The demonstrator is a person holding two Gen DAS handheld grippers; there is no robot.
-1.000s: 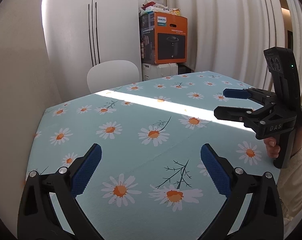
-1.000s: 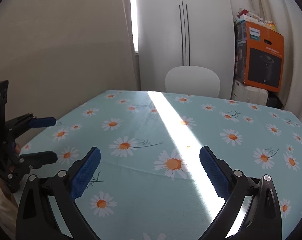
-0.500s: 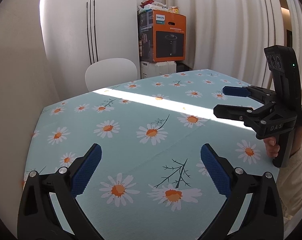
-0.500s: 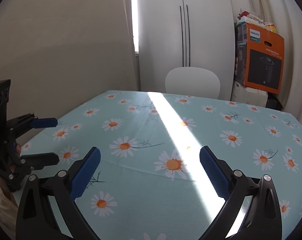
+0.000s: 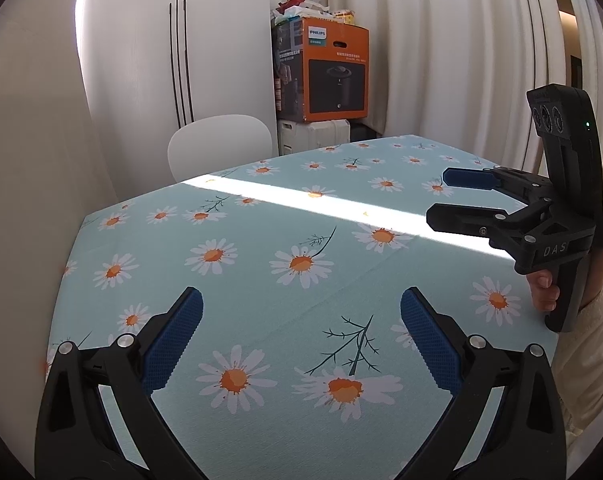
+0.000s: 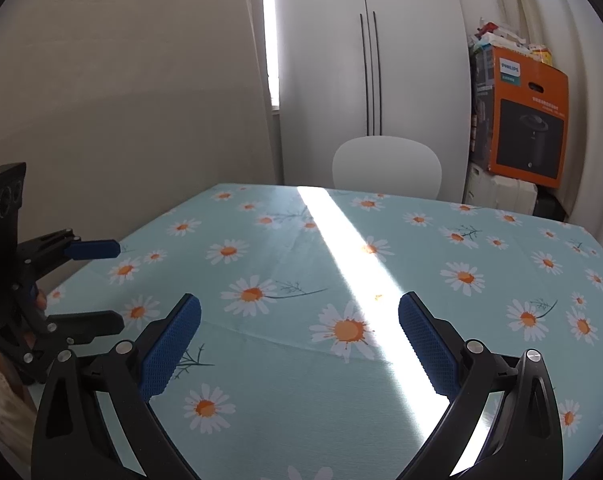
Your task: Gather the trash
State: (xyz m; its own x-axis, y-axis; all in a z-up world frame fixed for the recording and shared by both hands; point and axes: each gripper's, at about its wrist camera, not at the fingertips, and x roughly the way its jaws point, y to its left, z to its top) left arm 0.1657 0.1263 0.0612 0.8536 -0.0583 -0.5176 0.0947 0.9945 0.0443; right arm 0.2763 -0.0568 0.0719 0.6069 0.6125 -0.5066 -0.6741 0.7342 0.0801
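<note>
Both my tongs gape wide, holding nothing, above the daisy tablecloth (image 5: 261,304): left gripper (image 5: 301,316), right gripper (image 6: 299,316). Only the left view shows my hand (image 5: 545,288).

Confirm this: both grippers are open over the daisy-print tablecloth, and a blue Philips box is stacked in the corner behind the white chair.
One detail is wrong: the Philips cardboard box is orange, not blue, as the left wrist view shows. The rest holds: the left gripper and the right gripper are both open over the light blue daisy-print tablecloth, and the box is stacked in the corner behind the white chair.

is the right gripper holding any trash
No, the right gripper is open with only the daisy tablecloth showing between its blue pads.
</note>
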